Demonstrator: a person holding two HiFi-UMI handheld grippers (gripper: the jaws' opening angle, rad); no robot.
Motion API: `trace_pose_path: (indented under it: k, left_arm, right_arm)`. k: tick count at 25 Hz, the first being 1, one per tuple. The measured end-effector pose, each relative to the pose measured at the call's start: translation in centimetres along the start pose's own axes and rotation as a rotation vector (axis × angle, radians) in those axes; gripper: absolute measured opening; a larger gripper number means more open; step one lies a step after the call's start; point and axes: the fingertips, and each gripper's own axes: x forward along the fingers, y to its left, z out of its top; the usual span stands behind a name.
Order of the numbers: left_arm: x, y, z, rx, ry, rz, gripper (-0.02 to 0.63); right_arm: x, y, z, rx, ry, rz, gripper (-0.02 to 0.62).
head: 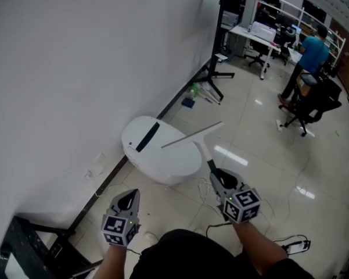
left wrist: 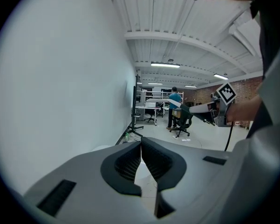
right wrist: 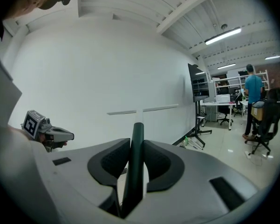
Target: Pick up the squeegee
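The squeegee (head: 193,135) has a long white blade and a dark green handle (right wrist: 136,162). My right gripper (head: 217,176) is shut on that handle and holds the squeegee in the air above the floor, the blade (right wrist: 142,109) pointing toward the white wall. In the right gripper view the handle runs straight up between the jaws. My left gripper (head: 128,200) hangs lower left, apart from the squeegee, its jaws shut with nothing between them. In the left gripper view the right gripper (left wrist: 209,112) shows at the right with the squeegee.
A round white table (head: 160,149) with a black strip on it stands by the wall below the squeegee. A black stand (head: 213,74) is further along the wall. A person in a teal shirt (head: 311,54) stands by an office chair (head: 311,100). Cables (head: 290,243) lie on the floor.
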Motion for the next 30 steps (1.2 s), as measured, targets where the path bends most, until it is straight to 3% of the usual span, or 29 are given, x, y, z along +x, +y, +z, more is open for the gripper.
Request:
trace_pose_path:
  k: [12,30]
  left_arm:
    - [-0.3,-3.7,1.6,0.055,-0.011,0.029,-0.002]
    - [-1.3,-3.5,1.8,0.060,-0.011,0.020,-0.002]
  right_arm:
    - [-1.9,-0.6,-0.5,-0.014,-0.011,0.061,0.097]
    - [-2.4,0.4,-1.2,-0.001,-0.022,0.052,0.097]
